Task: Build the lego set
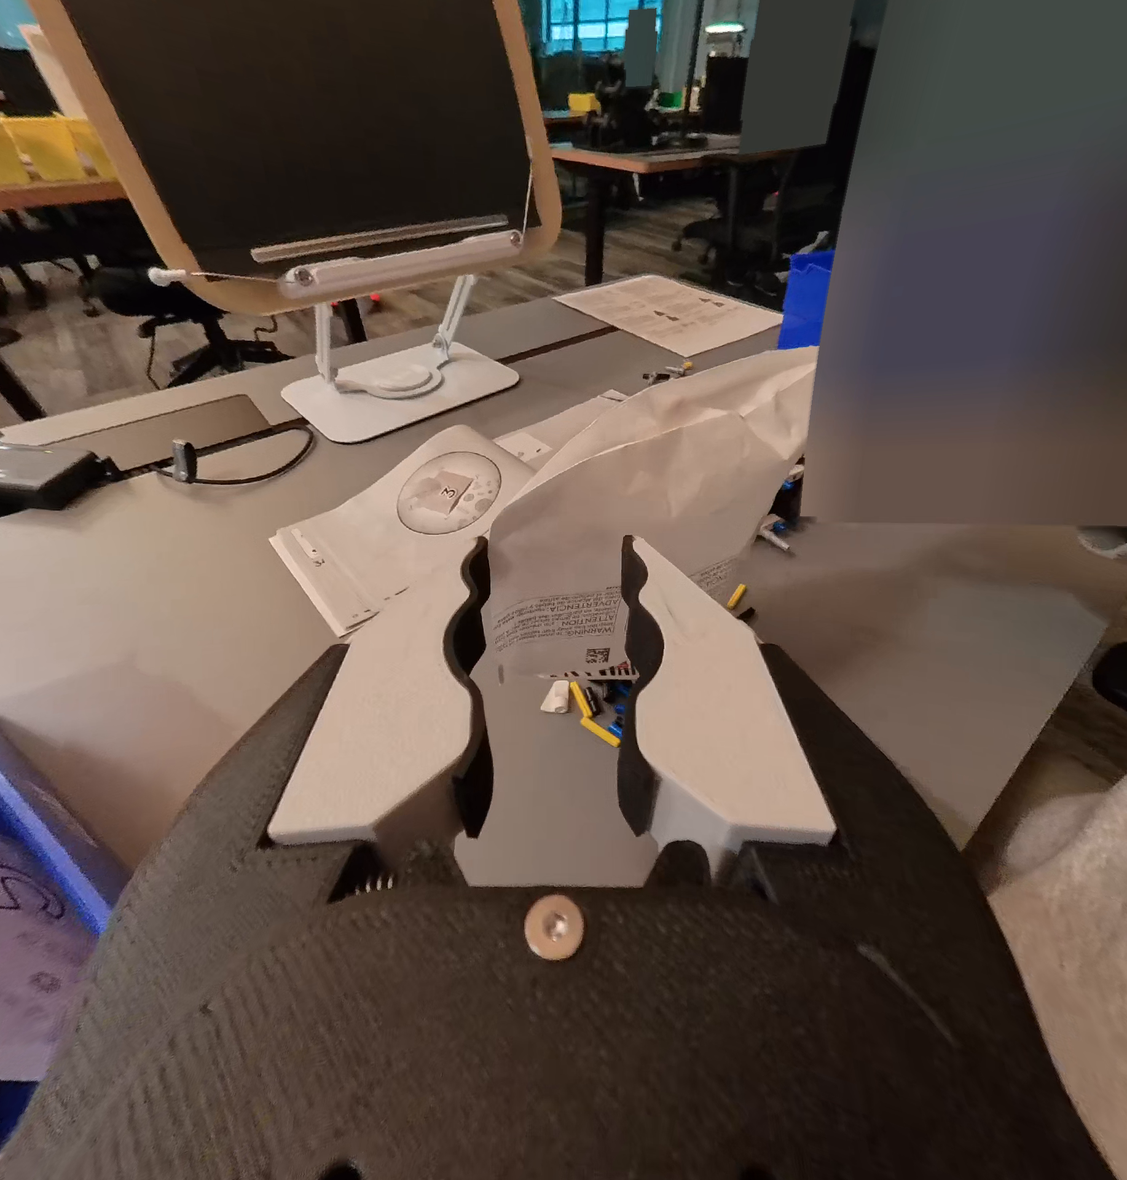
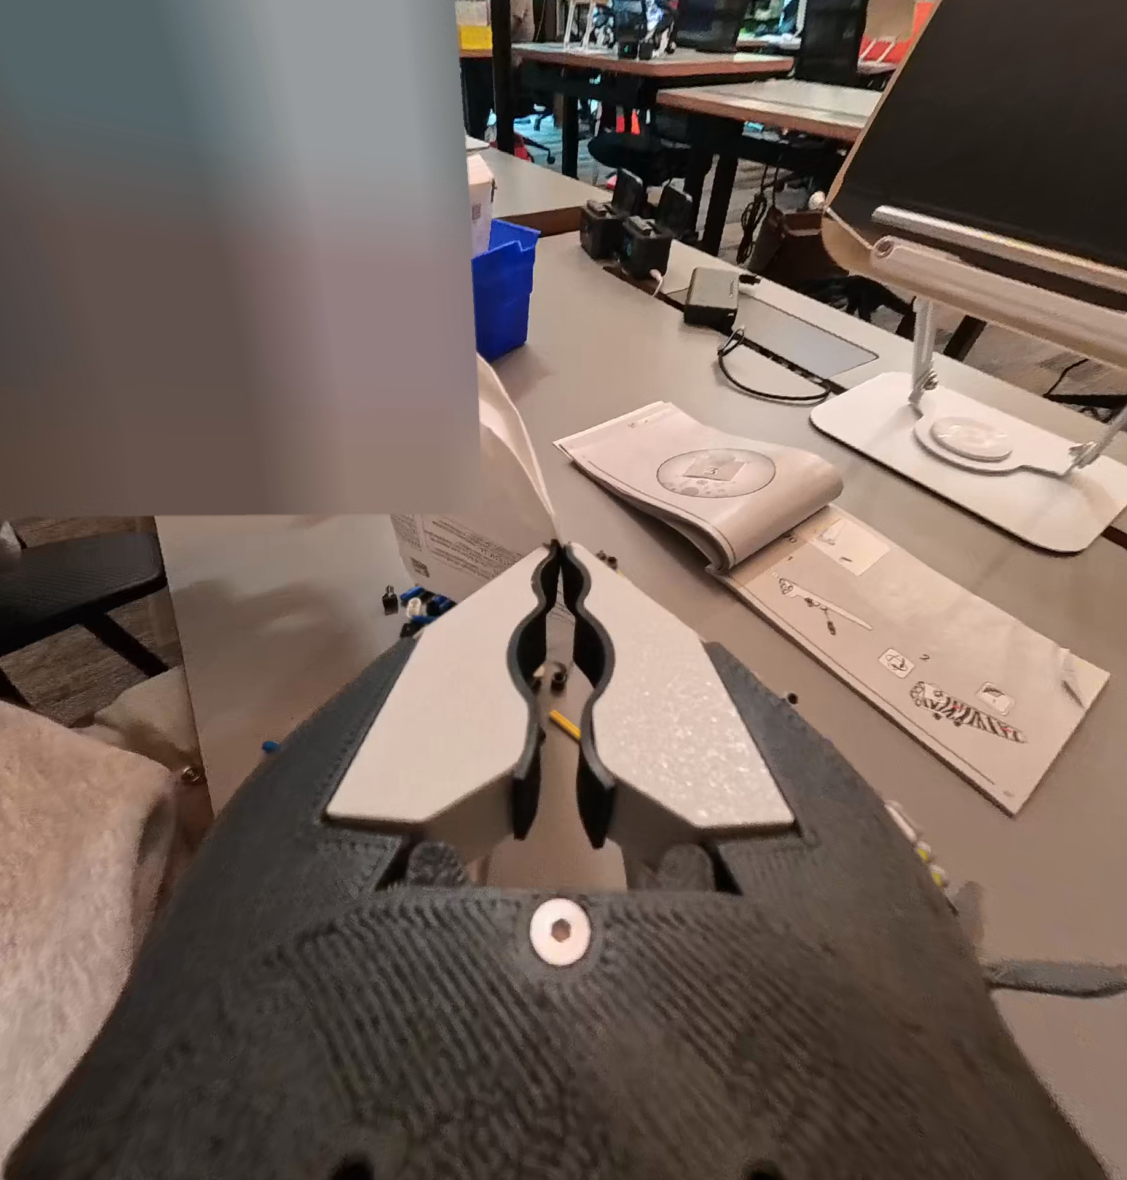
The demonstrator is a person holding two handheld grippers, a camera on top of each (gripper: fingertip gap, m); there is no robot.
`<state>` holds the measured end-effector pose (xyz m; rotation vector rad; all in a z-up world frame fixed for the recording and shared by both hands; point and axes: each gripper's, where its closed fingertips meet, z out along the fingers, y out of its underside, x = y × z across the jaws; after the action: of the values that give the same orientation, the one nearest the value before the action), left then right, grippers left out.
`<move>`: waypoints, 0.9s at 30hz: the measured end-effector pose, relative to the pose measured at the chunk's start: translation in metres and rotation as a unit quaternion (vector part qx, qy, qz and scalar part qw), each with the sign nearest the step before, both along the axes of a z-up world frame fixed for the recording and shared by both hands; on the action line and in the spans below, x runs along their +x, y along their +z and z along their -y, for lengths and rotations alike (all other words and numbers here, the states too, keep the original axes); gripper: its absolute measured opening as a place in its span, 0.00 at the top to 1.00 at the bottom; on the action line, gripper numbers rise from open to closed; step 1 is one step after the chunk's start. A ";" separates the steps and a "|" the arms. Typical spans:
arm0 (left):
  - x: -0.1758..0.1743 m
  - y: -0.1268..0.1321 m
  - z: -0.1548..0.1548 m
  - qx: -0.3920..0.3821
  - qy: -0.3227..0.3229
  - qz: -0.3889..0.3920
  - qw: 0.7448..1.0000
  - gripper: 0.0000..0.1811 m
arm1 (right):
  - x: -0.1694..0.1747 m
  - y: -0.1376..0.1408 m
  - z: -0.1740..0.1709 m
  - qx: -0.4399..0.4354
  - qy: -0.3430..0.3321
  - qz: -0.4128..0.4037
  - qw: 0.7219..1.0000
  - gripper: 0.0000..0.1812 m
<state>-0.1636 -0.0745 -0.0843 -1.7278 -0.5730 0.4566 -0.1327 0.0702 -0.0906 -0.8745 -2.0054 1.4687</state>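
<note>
A crumpled white paper bag stands tilted on the grey table. Small yellow, blue, black and white lego pieces lie spilled at its printed lower end. My left gripper is open, its fingertips on either side of the bag's lower end without closing on it. My right gripper is shut on a thin edge of the bag, which rises up and left from the tips. Loose blue pieces and a yellow pin lie under it. An instruction booklet lies open to the right.
A dark tablet on a white stand stands at the table's back. A blue bin, a power adapter with its cable, and a printed sheet are farther off. A person's pale fleece sleeve is close by. The left gripper's tips are roughly 15 centimeters from the right gripper's.
</note>
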 end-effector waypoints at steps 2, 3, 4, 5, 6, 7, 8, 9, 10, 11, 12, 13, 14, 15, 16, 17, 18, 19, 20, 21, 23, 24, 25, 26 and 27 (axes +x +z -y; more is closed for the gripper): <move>0.002 0.000 -0.001 0.000 -0.005 0.002 1.000 0.78 | -0.002 0.002 -0.001 -0.001 -0.006 -0.008 1.000 1.00; 0.003 0.001 -0.001 0.003 -0.006 0.003 1.000 0.78 | -0.002 0.004 -0.002 -0.005 -0.008 -0.011 1.000 1.00; 0.003 0.002 -0.001 0.007 -0.006 0.001 1.000 0.78 | -0.002 0.005 -0.002 -0.008 -0.007 -0.010 1.000 1.00; 0.004 0.002 -0.001 0.008 -0.005 0.000 1.000 0.78 | -0.001 0.005 -0.002 -0.009 -0.006 -0.007 1.000 1.00; 0.004 0.002 0.000 0.007 -0.005 -0.001 1.000 0.78 | -0.001 0.004 -0.002 -0.009 -0.005 -0.005 1.000 1.00; 0.005 0.002 0.000 0.006 -0.007 0.000 1.000 0.79 | -0.001 0.004 -0.002 -0.009 -0.005 -0.006 1.000 1.00; 0.005 0.002 0.000 0.007 -0.008 -0.001 1.000 0.79 | -0.001 0.004 -0.002 -0.008 -0.006 -0.009 1.000 1.00; 0.006 0.002 0.000 0.008 -0.009 -0.002 1.000 0.79 | 0.000 0.004 -0.003 -0.009 -0.007 -0.010 1.000 1.00; 0.006 0.002 0.000 0.009 -0.009 -0.003 1.000 0.79 | 0.000 0.004 -0.003 -0.010 -0.007 -0.009 1.000 1.00; 0.006 0.002 0.000 0.008 -0.008 -0.004 1.000 0.79 | 0.000 0.004 -0.003 -0.012 -0.006 -0.007 1.000 1.00; 0.006 0.002 0.000 0.008 -0.007 -0.004 1.000 0.79 | 0.000 0.003 -0.003 -0.013 -0.005 -0.004 1.000 1.00; 0.006 0.001 -0.001 0.007 -0.008 -0.001 1.000 0.79 | 0.000 0.003 -0.003 -0.014 -0.005 -0.001 1.000 1.00; 0.006 0.001 -0.001 0.007 -0.010 0.001 1.000 0.79 | 0.000 0.003 -0.003 -0.015 -0.005 0.000 1.000 1.00; 0.007 0.001 -0.001 0.009 -0.011 0.001 1.000 0.79 | 0.000 0.002 -0.003 -0.017 -0.004 0.001 1.000 1.00; 0.006 0.002 -0.001 0.010 -0.010 0.000 1.000 0.79 | 0.000 0.002 -0.003 -0.017 -0.003 0.003 1.000 1.00; 0.006 0.002 -0.001 0.010 -0.009 -0.001 1.000 0.79 | 0.000 0.001 -0.003 -0.018 -0.002 0.005 1.000 1.00; 0.006 0.002 -0.001 0.011 -0.010 -0.001 1.000 0.79 | 0.000 0.002 -0.003 -0.019 -0.003 0.004 1.000 1.00; 0.007 0.003 -0.001 0.013 -0.011 -0.002 1.000 0.79 | 0.000 0.003 -0.004 -0.020 -0.005 -0.001 1.000 1.00; 0.007 0.004 -0.001 0.015 -0.012 -0.003 1.000 0.79 | 0.000 0.004 -0.004 -0.022 -0.007 -0.004 1.000 1.00; 0.007 0.004 -0.001 0.016 -0.010 -0.003 1.000 0.79 | 0.000 0.004 -0.004 -0.023 -0.005 -0.001 1.000 1.00; 0.006 0.003 -0.002 0.014 -0.010 0.000 1.000 0.79 | -0.001 0.001 -0.004 -0.019 -0.004 0.007 1.000 1.00; 0.007 0.002 -0.003 0.014 -0.013 0.001 1.000 0.79 | -0.001 0.003 -0.005 -0.021 -0.007 0.002 1.000 1.00; 0.007 0.001 -0.003 0.015 -0.012 0.003 1.000 0.78 | -0.001 0.004 -0.004 -0.027 -0.008 0.001 1.000 1.00; 0.005 0.000 -0.002 0.016 -0.006 0.004 1.000 0.77 | -0.001 0.002 -0.002 -0.030 -0.003 0.009 1.000 1.00; 0.004 -0.001 -0.001 0.014 -0.002 0.004 1.000 0.76 | 0.000 -0.002 0.000 -0.023 0.003 0.020 1.000 1.00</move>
<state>-0.1597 -0.0730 -0.0850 -1.7036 -0.5786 0.4372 -0.1328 0.0706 -0.0927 -0.9244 -2.0107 1.5182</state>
